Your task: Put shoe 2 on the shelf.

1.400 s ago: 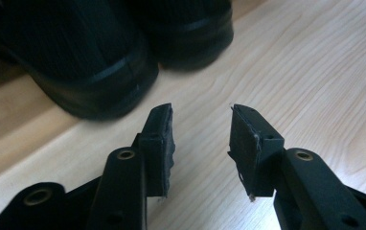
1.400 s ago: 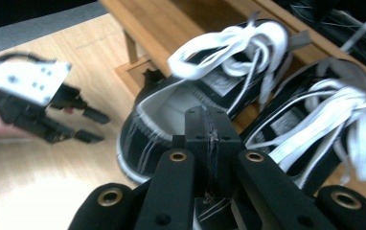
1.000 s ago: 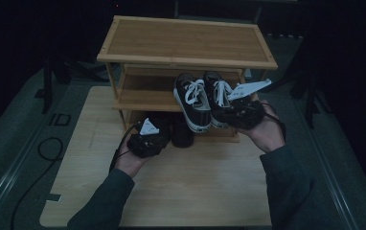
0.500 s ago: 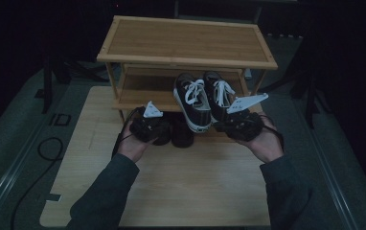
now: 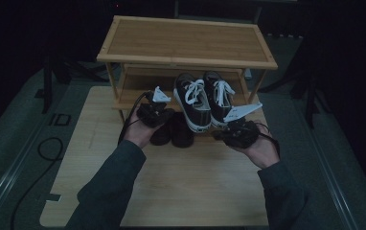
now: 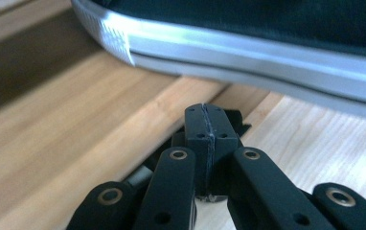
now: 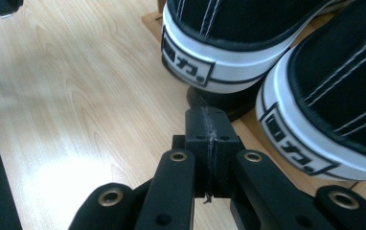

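A pair of black-and-white sneakers stands on the lower shelf of a wooden shoe rack, heels toward the person. My left gripper is shut and empty, raised just left of the sneakers. In the left gripper view its jaws meet in front of a white sneaker sole. My right gripper is shut with nothing in it, low in front of the sneakers' heels. The right gripper view shows the closed jaws below the two heels.
A pair of dark shoes sits on the wooden floor board under the shelf's front edge, between the two grippers. The rack's top shelf is bare. A black cable lies on the dark floor at the left.
The left hand rose and moved toward the rack, up beside the sneakers. The right hand sank from shelf height toward the board in front of the heels.
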{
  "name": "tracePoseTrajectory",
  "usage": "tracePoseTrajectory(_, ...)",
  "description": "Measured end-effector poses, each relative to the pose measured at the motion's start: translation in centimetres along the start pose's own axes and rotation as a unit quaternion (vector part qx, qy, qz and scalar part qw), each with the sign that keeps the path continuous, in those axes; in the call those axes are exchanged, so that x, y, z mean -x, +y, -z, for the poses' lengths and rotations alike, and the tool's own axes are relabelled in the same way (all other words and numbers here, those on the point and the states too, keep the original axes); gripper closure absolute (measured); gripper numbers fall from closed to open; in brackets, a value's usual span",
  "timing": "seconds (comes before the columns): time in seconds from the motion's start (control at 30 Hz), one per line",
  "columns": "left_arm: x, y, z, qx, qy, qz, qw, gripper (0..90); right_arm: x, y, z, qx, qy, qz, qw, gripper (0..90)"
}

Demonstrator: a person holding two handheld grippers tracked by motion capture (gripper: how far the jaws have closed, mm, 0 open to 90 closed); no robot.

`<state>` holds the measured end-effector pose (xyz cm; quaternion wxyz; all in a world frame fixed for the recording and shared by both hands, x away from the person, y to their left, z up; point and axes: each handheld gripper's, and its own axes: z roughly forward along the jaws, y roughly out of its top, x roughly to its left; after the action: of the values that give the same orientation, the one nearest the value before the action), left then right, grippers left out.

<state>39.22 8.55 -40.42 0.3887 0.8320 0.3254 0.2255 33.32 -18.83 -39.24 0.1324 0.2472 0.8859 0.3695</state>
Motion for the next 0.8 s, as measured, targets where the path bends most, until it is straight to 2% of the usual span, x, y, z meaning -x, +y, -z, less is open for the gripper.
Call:
tracePoseTrajectory(0.17, -0.3, 1.2, -0.6, -0.002, 0.012, -0.005, 0.9999, 90.0, -0.2, -0.4, -0.6, -0.006, 0.005, 0.000, 1.0000, 89.1)
tracePoseTrajectory(0.23, -0.5, 1.7, -0.9, -0.010, 0.023, -0.009, 0.9996, 90.0, -0.2, -0.5, -0.8, -0.005, 0.010, 0.001, 0.9999, 89.0)
tracePoseTrajectory(0.33, -0.8, 2.4, -1.4, -0.013, 0.033, -0.004, 0.9994, 90.0, -0.2, -0.6, -0.9, -0.006, 0.011, 0.000, 0.9999, 89.0)
tracePoseTrajectory(0.53, -1.1, 3.0, -2.0, -0.029, 0.049, -0.009, 0.9983, 90.0, -0.1, -1.0, -1.2, -0.008, 0.011, -0.002, 0.9999, 89.0)
tracePoseTrajectory(0.57, -1.3, 3.2, -2.2, -0.032, 0.063, -0.011, 0.9974, 90.0, -0.1, -1.1, -1.2, -0.008, 0.012, -0.004, 0.9999, 89.0)
tracePoseTrajectory(0.73, -1.6, 3.3, -2.7, -0.033, 0.071, -0.005, 0.9969, 90.0, -0.1, -1.1, -1.3, -0.005, 0.010, -0.002, 0.9999, 89.0)
tracePoseTrajectory(0.8, -1.7, 3.3, -2.9, -0.034, 0.081, -0.007, 0.9962, 90.0, -0.2, -1.1, -1.3, -0.003, 0.012, -0.001, 0.9999, 89.0)
